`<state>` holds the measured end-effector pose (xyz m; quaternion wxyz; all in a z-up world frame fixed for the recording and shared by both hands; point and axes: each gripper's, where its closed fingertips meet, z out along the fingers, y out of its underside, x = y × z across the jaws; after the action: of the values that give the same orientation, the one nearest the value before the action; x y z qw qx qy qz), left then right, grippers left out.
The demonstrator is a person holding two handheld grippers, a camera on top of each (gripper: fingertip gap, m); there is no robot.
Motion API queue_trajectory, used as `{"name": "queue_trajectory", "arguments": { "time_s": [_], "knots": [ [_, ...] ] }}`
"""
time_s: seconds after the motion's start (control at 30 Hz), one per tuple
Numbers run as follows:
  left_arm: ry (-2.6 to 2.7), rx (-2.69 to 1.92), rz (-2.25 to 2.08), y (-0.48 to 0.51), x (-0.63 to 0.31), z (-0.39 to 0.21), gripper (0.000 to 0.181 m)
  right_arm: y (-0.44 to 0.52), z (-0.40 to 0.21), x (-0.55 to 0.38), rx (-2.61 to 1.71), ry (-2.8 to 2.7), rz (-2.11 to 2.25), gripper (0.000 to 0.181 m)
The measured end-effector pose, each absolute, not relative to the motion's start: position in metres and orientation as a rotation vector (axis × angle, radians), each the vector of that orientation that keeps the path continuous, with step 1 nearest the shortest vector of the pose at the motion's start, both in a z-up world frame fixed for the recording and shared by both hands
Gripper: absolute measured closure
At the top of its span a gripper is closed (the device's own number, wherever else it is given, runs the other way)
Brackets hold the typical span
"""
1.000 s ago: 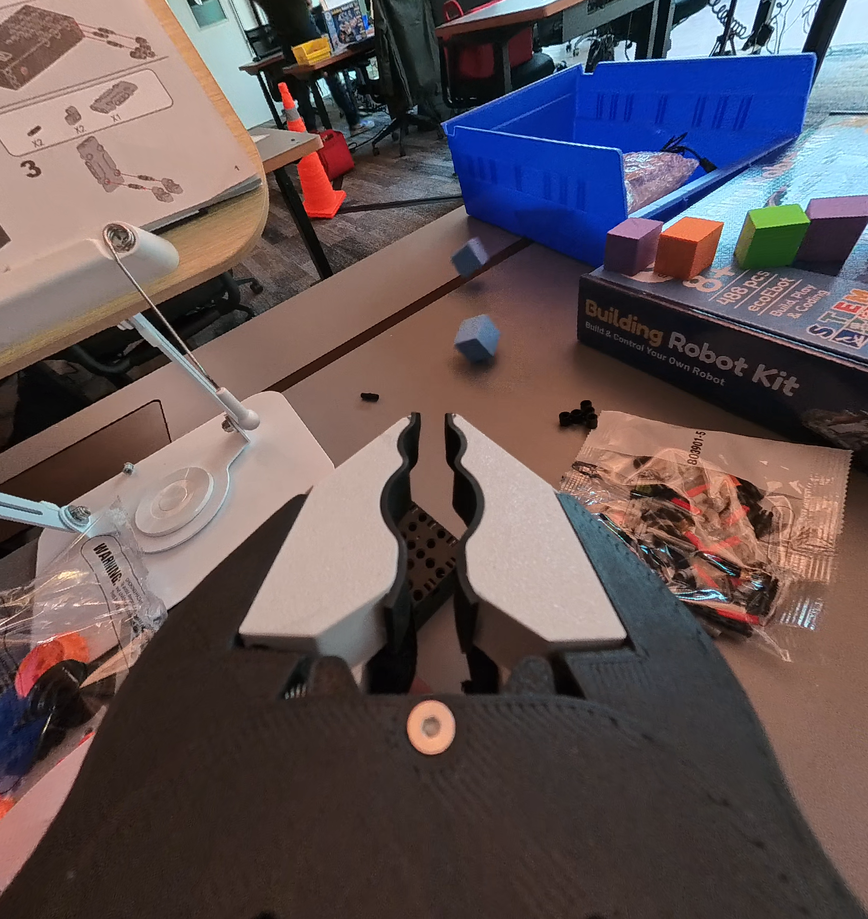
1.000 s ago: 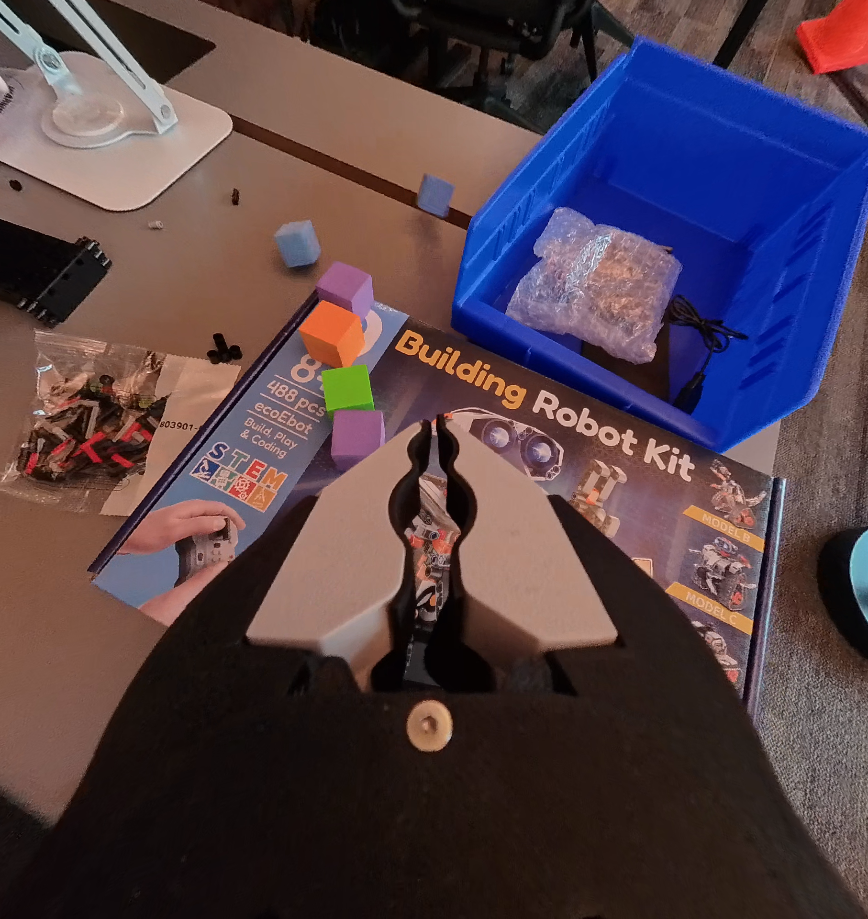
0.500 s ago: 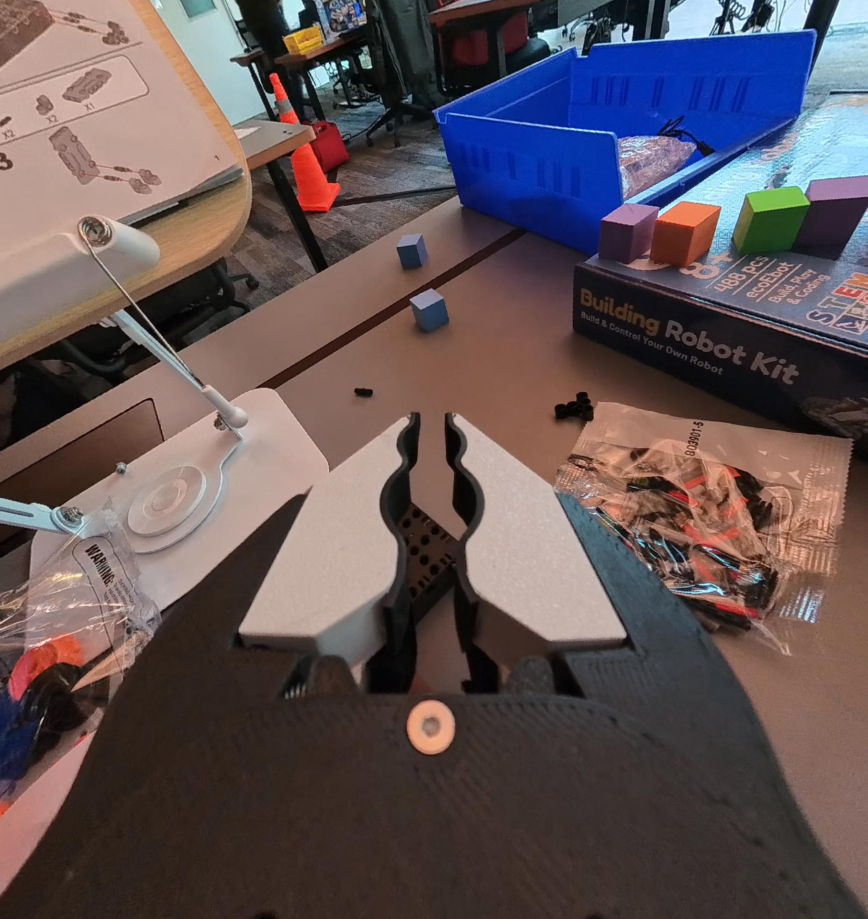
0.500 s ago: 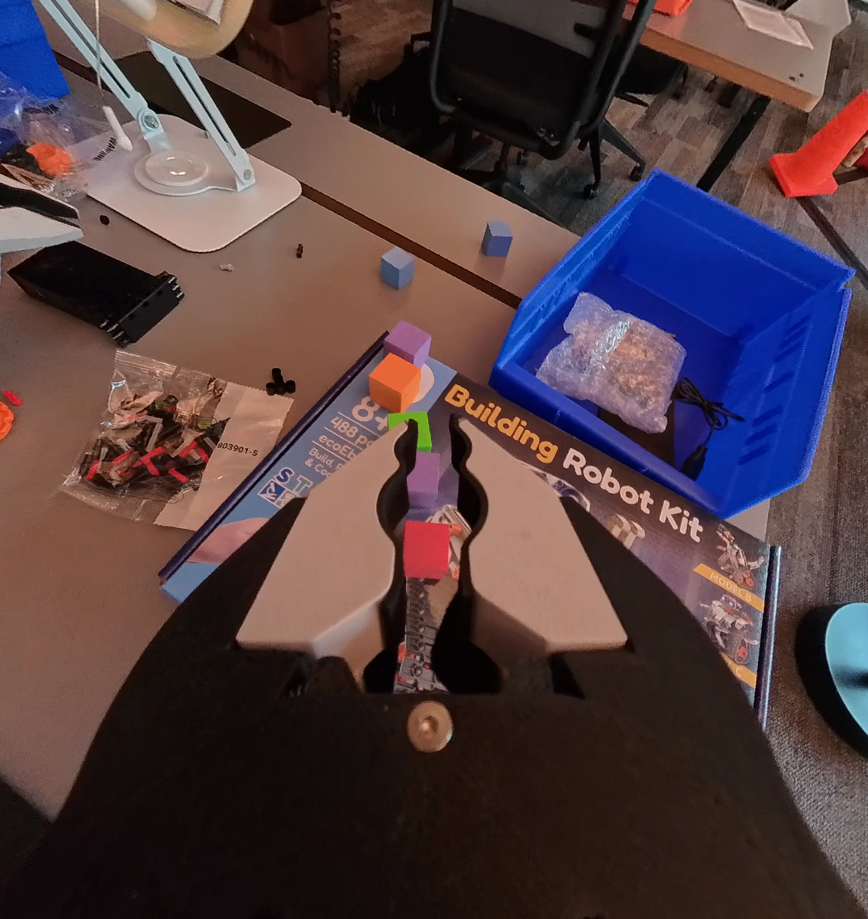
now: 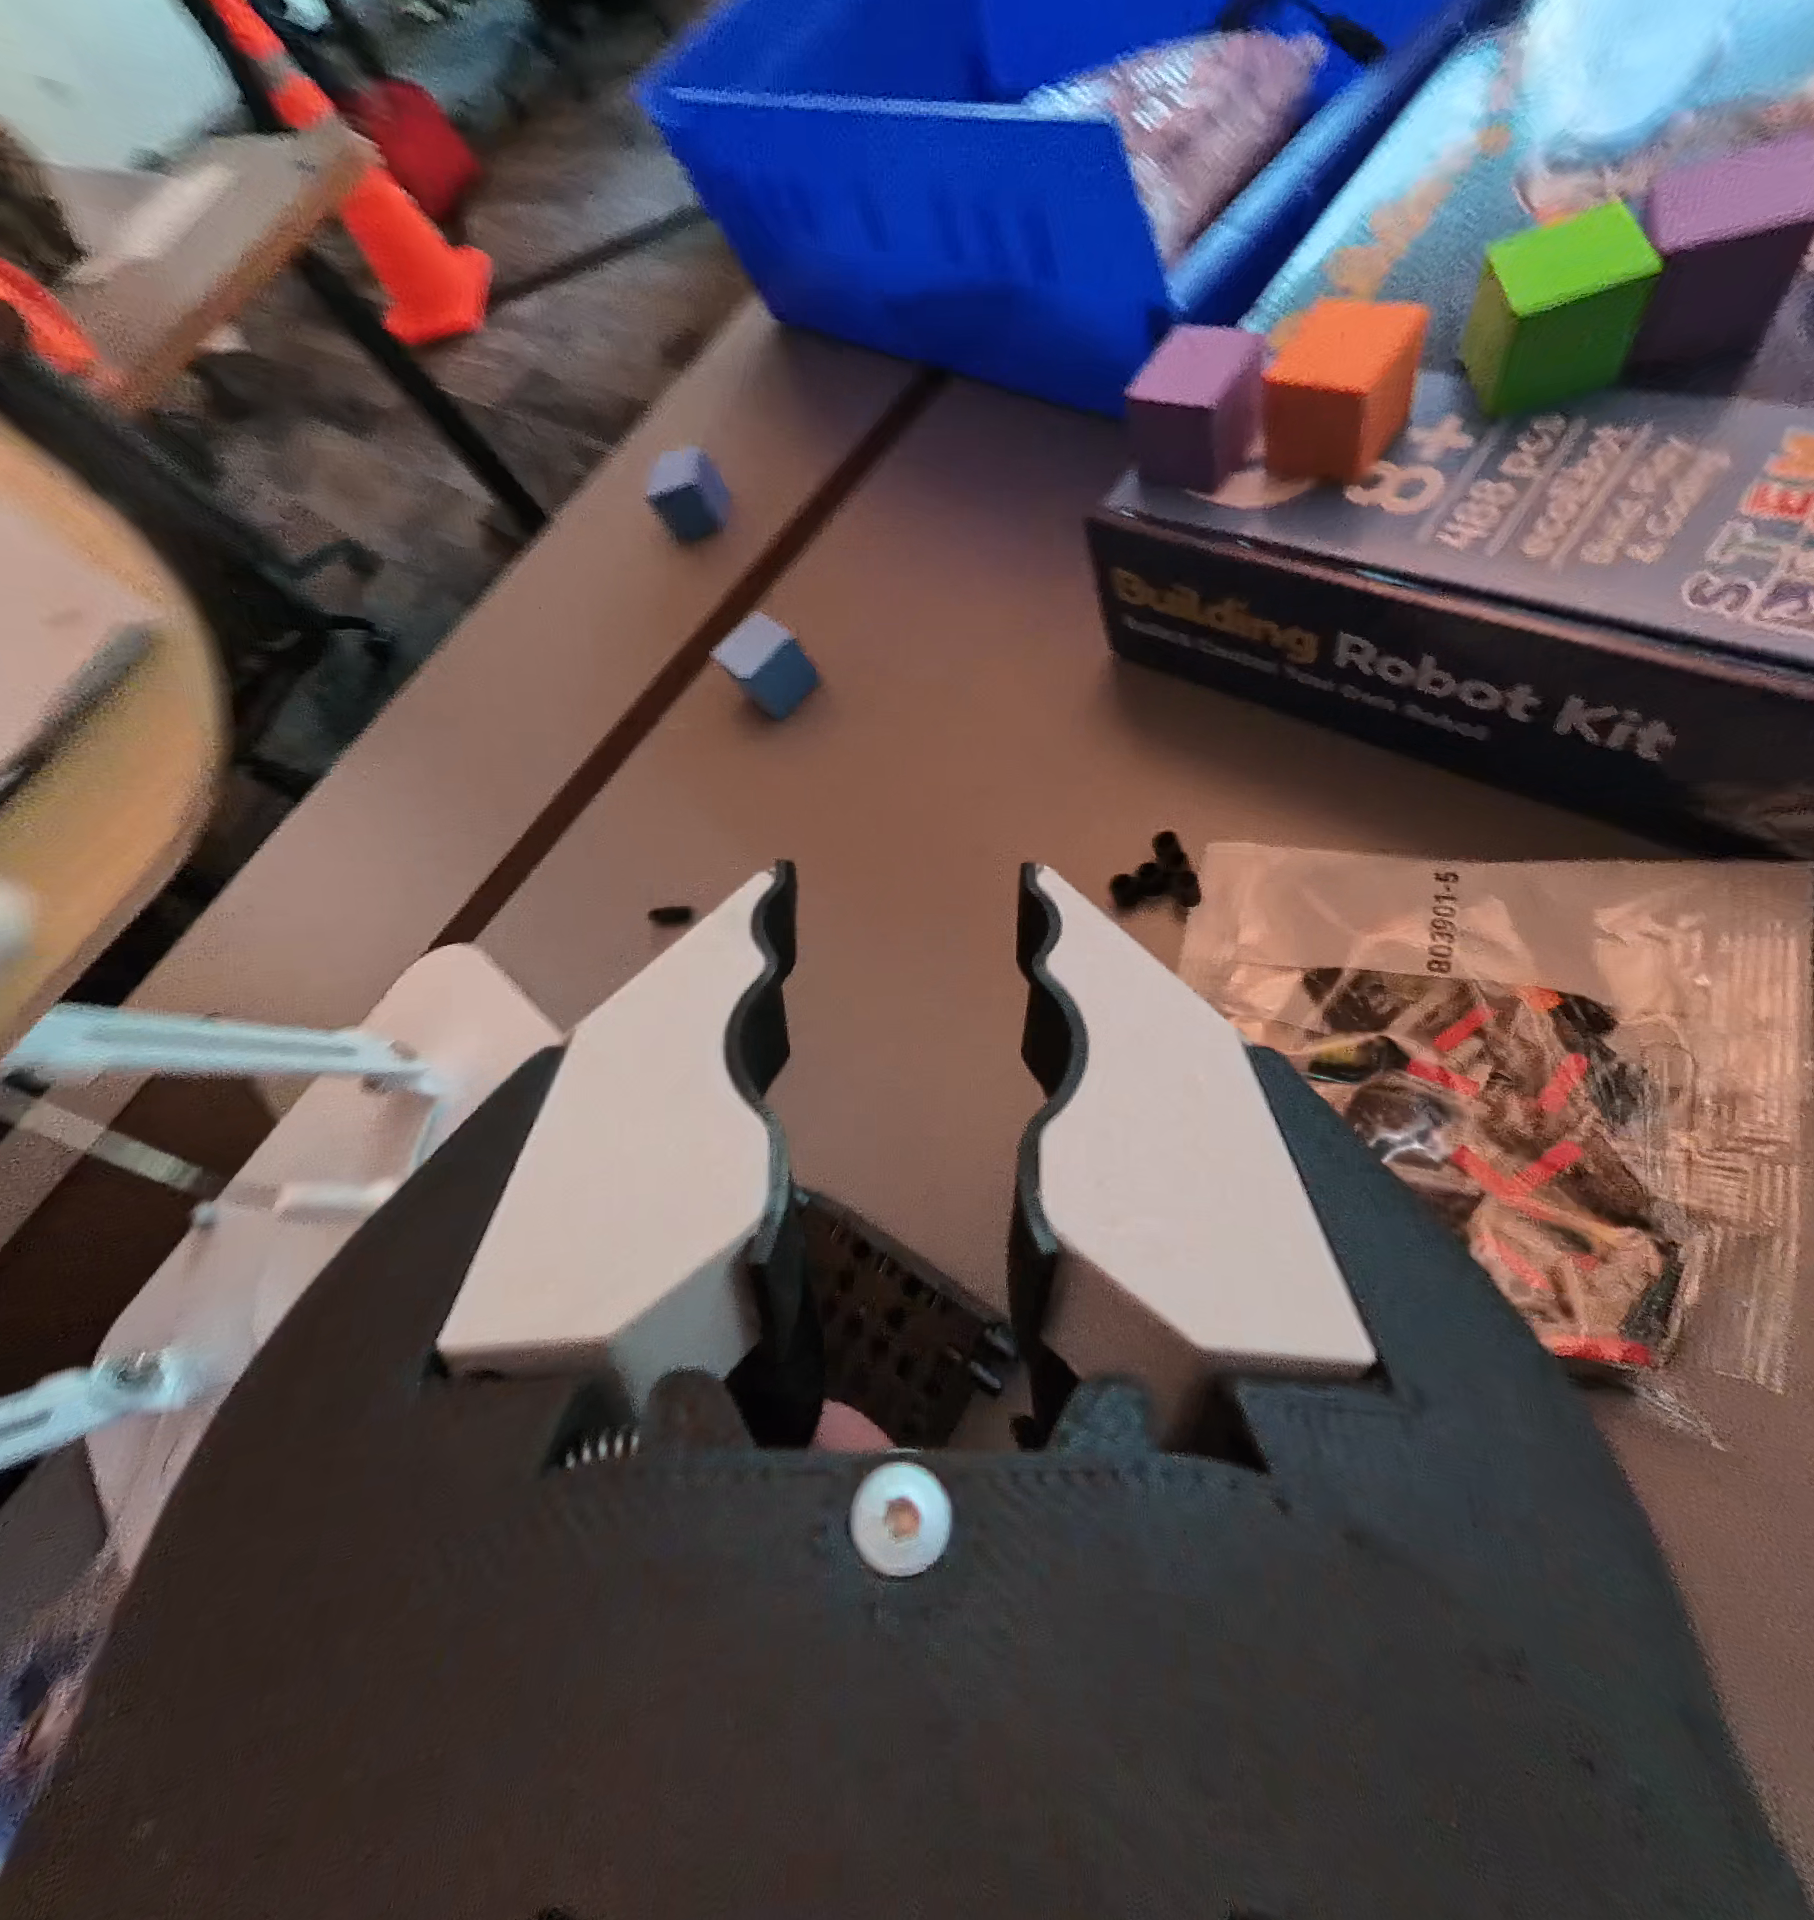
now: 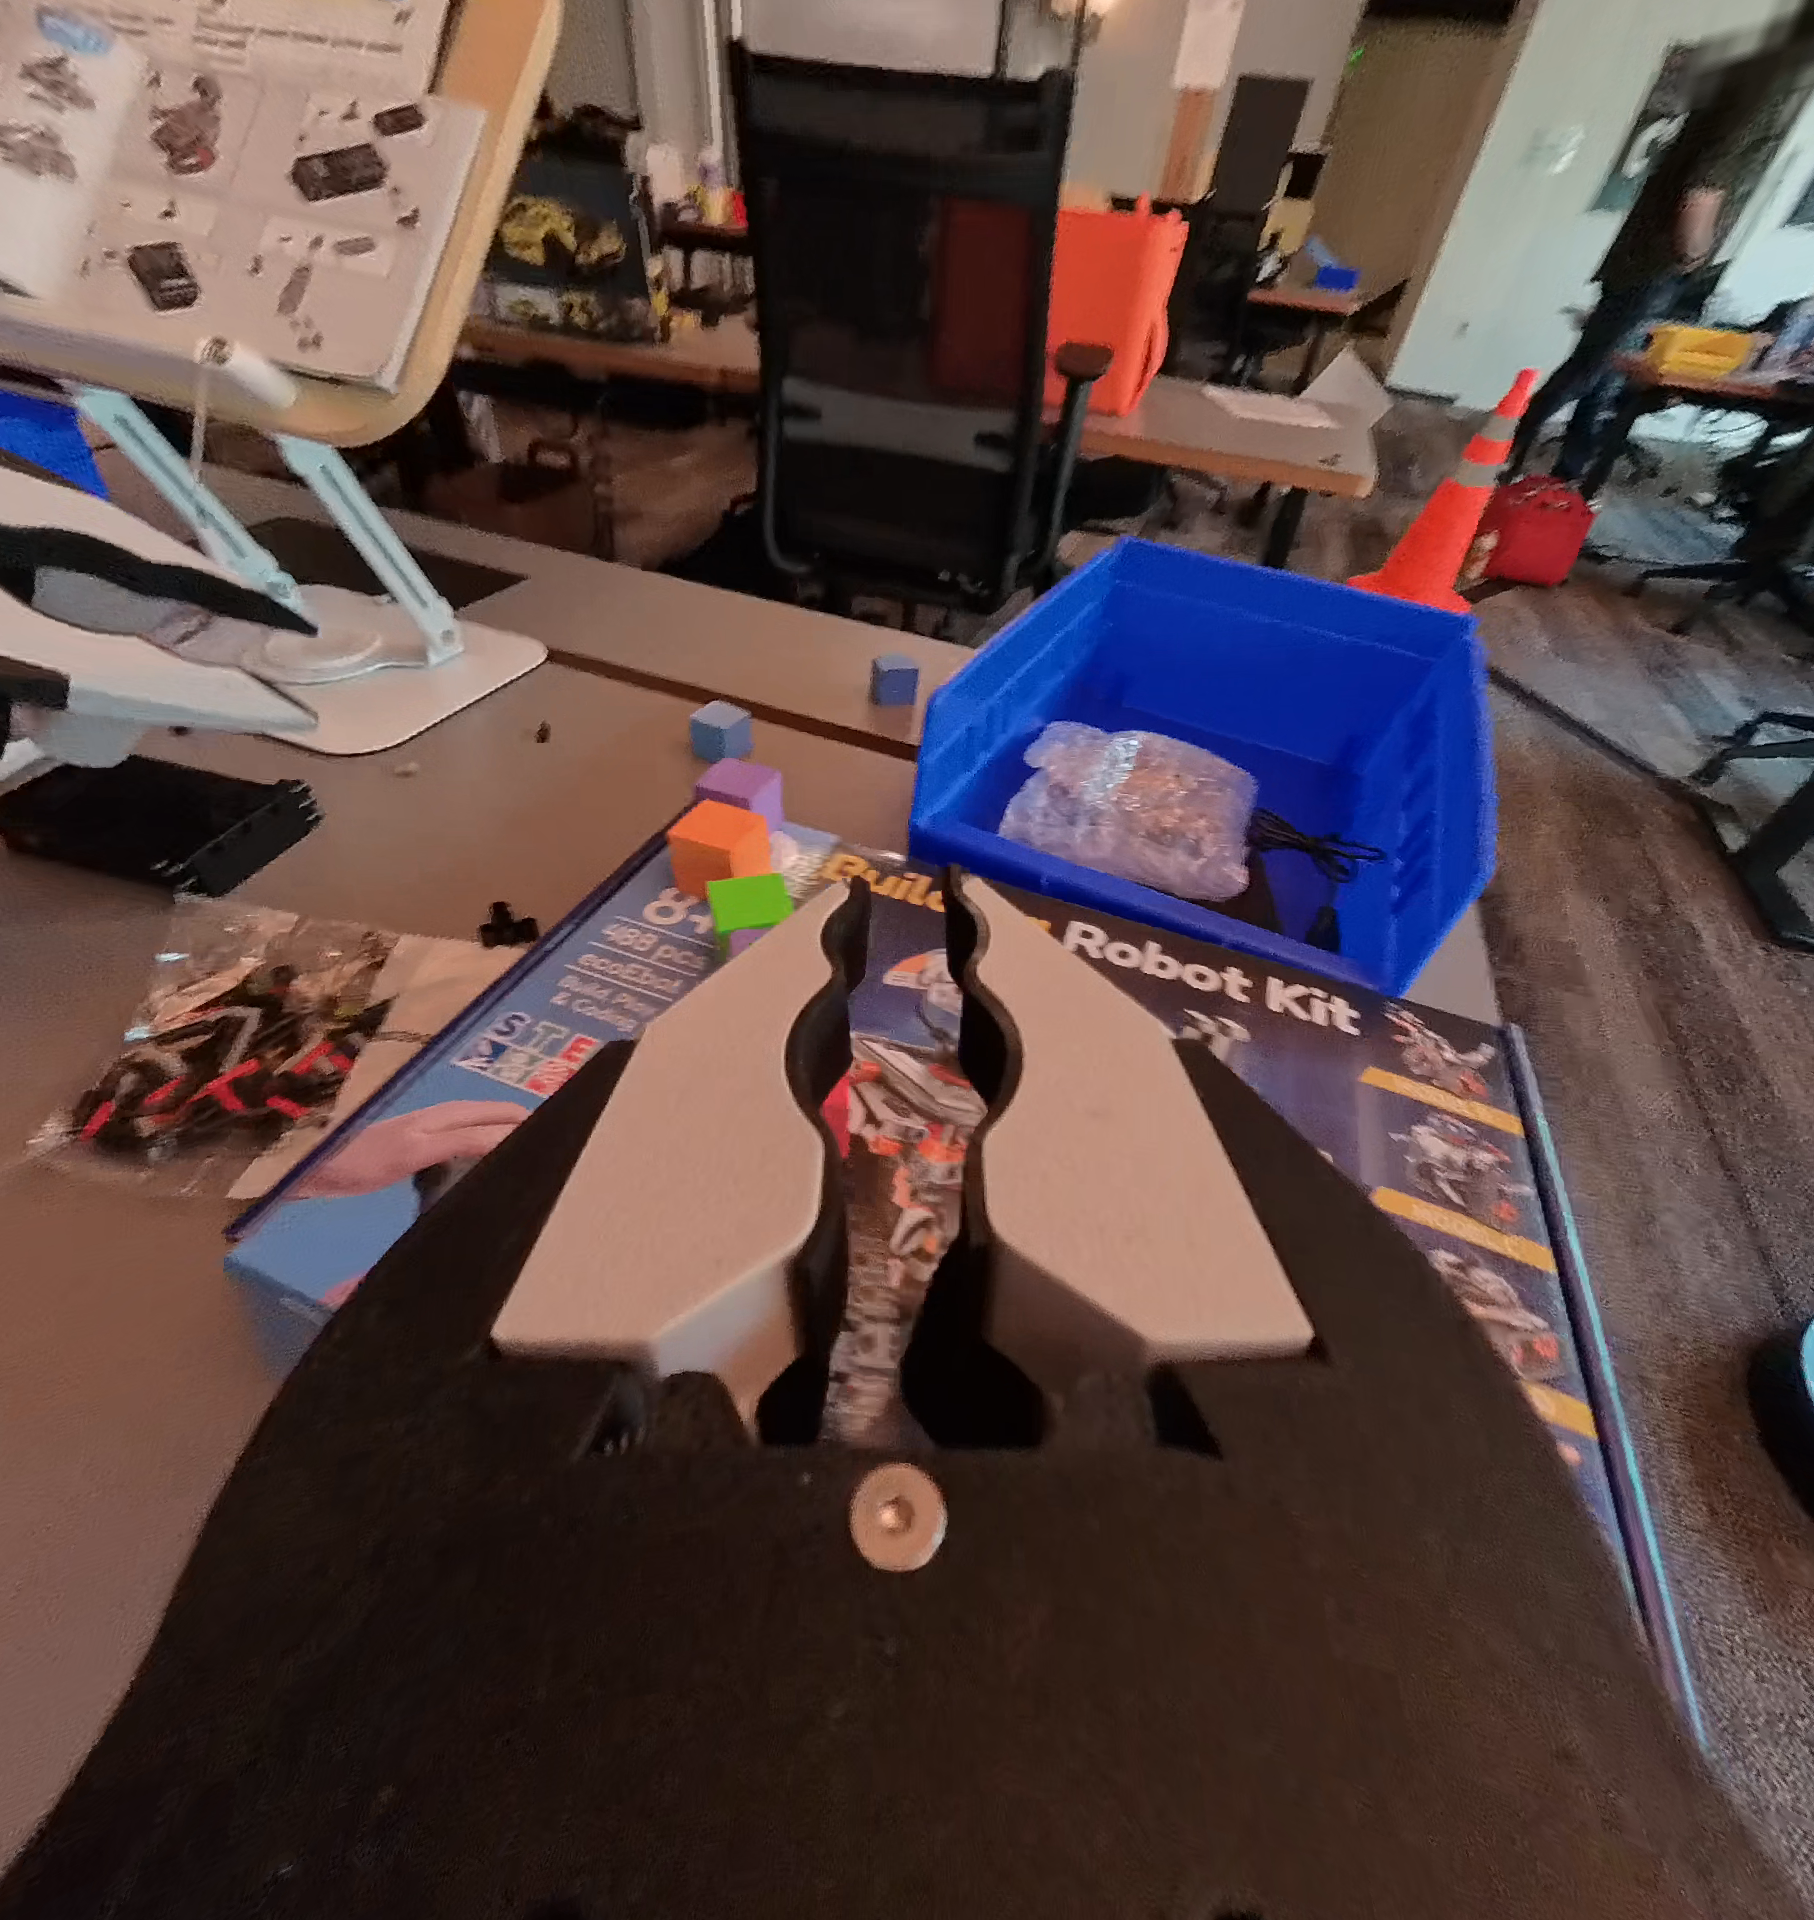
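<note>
My left gripper [image 5: 903,883] is open wide with nothing between its pads, over bare table. A black perforated part [image 5: 882,1320] lies on the table under the rear of its fingers. A small blue cube [image 5: 773,665] and a second one [image 5: 687,494] lie ahead of it. My right gripper [image 6: 908,899] hovers over the robot kit box [image 6: 1246,1008] with its jaws a narrow way apart and nothing pressed between them. Purple [image 6: 742,790], orange [image 6: 716,847] and green [image 6: 749,902] cubes sit on the box's left end, just left of its fingertips. The left gripper also shows in the right wrist view [image 6: 134,644].
A blue bin [image 6: 1422,727] holding a bubble-wrapped bundle [image 6: 1131,805] stands behind the box. A clear bag of small parts [image 5: 1505,1122] lies right of the left gripper. A white book stand [image 6: 415,686] carries an instruction booklet [image 6: 207,177]. A chair [image 6: 903,364] and an orange cone [image 6: 1443,520] stand beyond the table. Tip to tip, the grippers are about 30 centimetres apart. The left tips stand about 20 centimetres off the small blue cube [image 5: 773,665].
My left jaws have opened wide from nearly shut, and that gripper has swung a little. My right jaws went from shut to slightly apart, and that gripper has tilted up towards the room.
</note>
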<state>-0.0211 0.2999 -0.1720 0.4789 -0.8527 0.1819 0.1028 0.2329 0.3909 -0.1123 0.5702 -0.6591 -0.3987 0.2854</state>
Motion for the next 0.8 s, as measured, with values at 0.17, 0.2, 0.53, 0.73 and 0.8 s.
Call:
{"name": "queue_trajectory", "arguments": {
  "time_s": [0.17, 0.2, 0.53, 0.73, 0.8],
  "knots": [
    [0.662, -2.205, 0.175, 0.324, -0.006, -0.209, 0.145, 0.402, -0.123, 0.251, -1.507, -0.867, 0.619, 0.169],
    [0.691, -2.212, 0.189, 0.328, -0.006, -0.214, 0.146, 0.402, -0.123, 0.252, -1.502, -0.866, 0.619, 0.169],
    [0.886, -2.242, 0.179, 0.366, 0.007, -0.233, 0.154, 0.406, -0.122, 0.268, -1.48, -0.797, 0.584, 0.171],
    [0.439, -2.231, 0.336, 0.442, -0.048, -0.213, 0.129, 0.409, -0.123, 0.268, -1.476, -0.795, 0.546, 0.172],
    [0.416, -2.269, 0.397, 0.459, -0.061, -0.227, 0.128, 0.408, -0.123, 0.267, -1.478, -0.793, 0.551, 0.171]
  ]
}}
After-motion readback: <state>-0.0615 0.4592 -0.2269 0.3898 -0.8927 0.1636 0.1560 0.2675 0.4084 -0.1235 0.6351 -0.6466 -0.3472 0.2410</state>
